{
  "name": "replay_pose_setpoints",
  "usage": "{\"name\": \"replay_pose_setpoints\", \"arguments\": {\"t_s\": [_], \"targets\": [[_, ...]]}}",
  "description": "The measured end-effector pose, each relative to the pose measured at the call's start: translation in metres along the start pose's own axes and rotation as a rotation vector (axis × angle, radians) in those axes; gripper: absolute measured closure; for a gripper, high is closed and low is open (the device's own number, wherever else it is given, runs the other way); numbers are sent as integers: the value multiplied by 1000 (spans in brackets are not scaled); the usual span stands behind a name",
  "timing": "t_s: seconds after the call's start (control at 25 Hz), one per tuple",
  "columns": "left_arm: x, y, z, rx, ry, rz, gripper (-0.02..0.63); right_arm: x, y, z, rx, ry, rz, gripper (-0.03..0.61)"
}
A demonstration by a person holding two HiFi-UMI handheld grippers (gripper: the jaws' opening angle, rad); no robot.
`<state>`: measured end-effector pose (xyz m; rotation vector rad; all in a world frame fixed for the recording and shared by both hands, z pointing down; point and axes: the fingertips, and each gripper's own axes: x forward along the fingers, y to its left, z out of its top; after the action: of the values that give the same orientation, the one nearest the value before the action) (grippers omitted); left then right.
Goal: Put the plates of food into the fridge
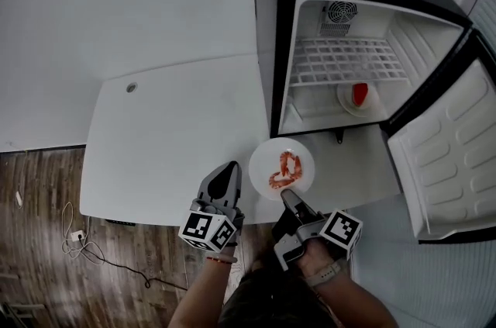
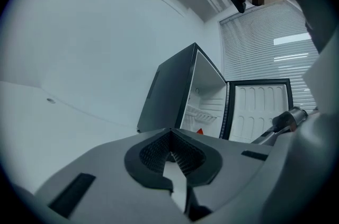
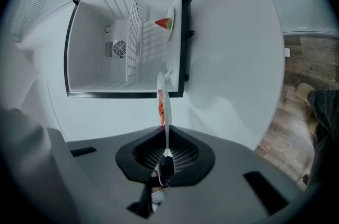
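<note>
I have the fridge [image 1: 411,39] at the far right of the tabletop [image 1: 170,140], with its door swung fully open. One plate with red food [image 1: 360,93] already sits on the fridge floor under the wire shelf.

The plate [image 1: 304,160] I'm carrying is just in front of the fridge opening, over the near part of the tabletop, and looks level from above. A ring of orange food [image 1: 284,168] lies loose on it.

I judge the plate to be stiff, glazed and slick, light enough for one grip but breakable if it knocks the fridge frame. The rim is the only place to grip it. Held from one side, its weight hangs out past the pads, so I want a deep bite and no tilt, or the food will slide.

The right hand-held gripper [image 1: 287,196] pinches the near rim, jaws nearly together with the plate edge-on between them. It is rolled onto its side, so one jaw lies above the rim and one below, and it aims slightly downward at the fridge. The forearm reaches in from my lower right.

The left hand-held gripper [image 1: 229,168] is just left of the plate, pointing level over the tabletop. Its jaws are pressed together on nothing.
</note>
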<state>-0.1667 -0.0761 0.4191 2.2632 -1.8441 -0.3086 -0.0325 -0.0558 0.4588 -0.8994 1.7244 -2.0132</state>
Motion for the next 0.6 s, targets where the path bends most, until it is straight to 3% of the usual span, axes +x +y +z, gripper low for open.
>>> {"name": "replay_pose_setpoints", "arguments": {"t_s": [0.36, 0.6], "targets": [[64, -14, 25, 18, 3, -54, 607, -3, 49, 42, -29, -30, 39, 563], [90, -10, 43, 28, -18, -35, 607, -8, 77, 68, -31, -47, 69, 563]]}}
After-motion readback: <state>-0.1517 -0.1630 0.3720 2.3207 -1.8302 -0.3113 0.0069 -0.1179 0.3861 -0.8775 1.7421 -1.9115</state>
